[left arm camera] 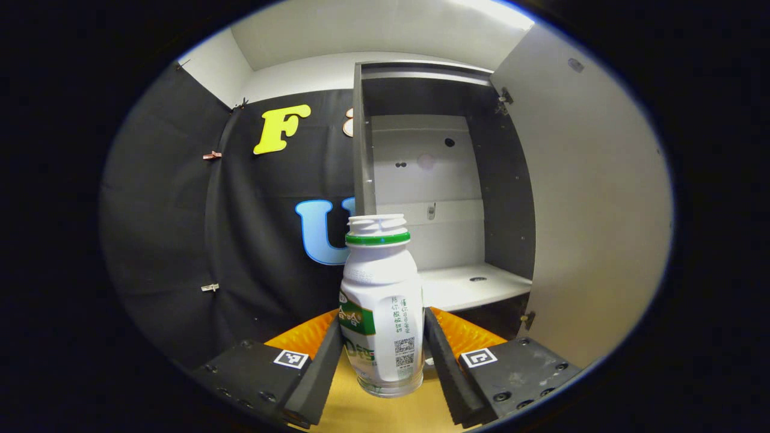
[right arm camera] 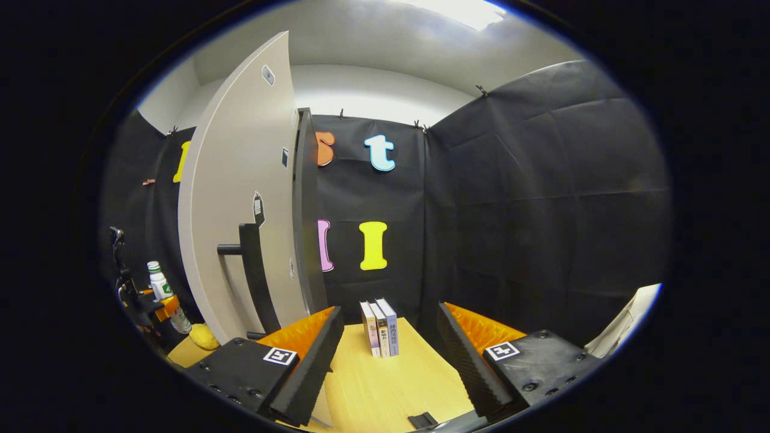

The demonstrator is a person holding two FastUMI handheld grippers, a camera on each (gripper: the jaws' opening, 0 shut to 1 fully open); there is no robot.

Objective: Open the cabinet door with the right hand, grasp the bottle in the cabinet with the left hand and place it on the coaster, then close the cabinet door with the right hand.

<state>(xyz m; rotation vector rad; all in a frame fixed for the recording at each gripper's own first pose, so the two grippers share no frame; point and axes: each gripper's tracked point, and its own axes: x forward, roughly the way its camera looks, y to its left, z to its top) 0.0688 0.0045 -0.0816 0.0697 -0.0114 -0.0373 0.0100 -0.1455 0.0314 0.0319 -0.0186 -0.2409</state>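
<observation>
now the left gripper (left arm camera: 383,352) is clamped on one bottle (left arm camera: 381,300), held upright at six o'clock before the open cabinet (left arm camera: 445,198); one door (right arm camera: 240,222) swung wide, right gripper (right arm camera: 390,355) fingers apart, three books (right arm camera: 379,328) at twelve o'clock.

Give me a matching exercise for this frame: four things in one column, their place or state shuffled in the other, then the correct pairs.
Things:
1. bottle
2. cabinet door
3. books
4. right tongs

States:
A. open, gripping nothing
B. standing upright on the table
C. swung open
D. held between the left tongs

Pairs: 1-D, 2-C, 3-B, 4-A
</observation>
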